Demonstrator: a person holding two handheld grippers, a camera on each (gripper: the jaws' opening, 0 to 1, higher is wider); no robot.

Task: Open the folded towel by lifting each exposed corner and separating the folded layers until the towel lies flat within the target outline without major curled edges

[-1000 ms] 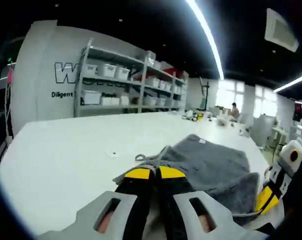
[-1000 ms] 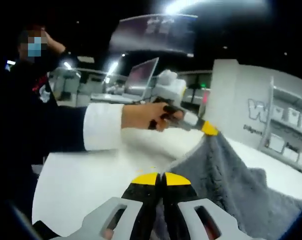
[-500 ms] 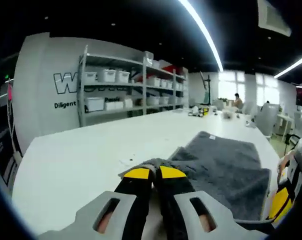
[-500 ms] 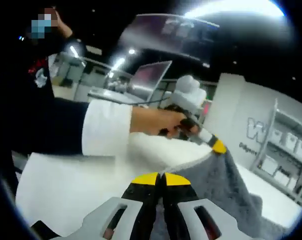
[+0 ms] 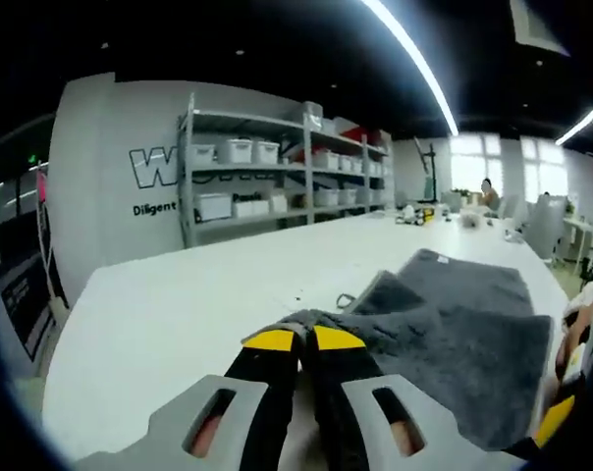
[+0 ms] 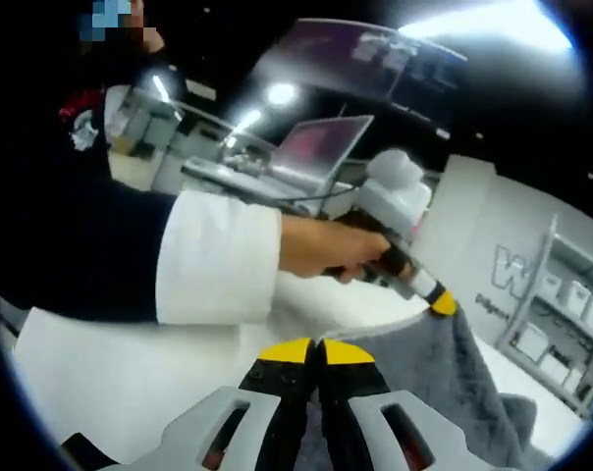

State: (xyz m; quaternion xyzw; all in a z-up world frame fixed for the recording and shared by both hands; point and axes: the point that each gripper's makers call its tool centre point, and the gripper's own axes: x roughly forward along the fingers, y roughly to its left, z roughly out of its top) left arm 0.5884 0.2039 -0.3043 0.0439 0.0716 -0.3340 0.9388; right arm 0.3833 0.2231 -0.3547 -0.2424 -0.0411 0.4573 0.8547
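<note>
While the grey towel [image 5: 454,329] lies partly spread on the white tabletop [image 5: 179,304], one of its edges is pinched between the closed yellow tips of the left tool [image 5: 296,340]. From that grip the cloth runs to the right and away, with one fold lying over the flat part behind it. In the right gripper view, the right tool [image 6: 314,350] is also closed on the towel, and the grey cloth rises from its tips up to the left tool, which a hand [image 6: 326,247] with a white sleeve [image 6: 218,257] holds higher. Behind the tabletop stand metal shelves [image 5: 277,177] with white boxes against a grey wall.
</note>
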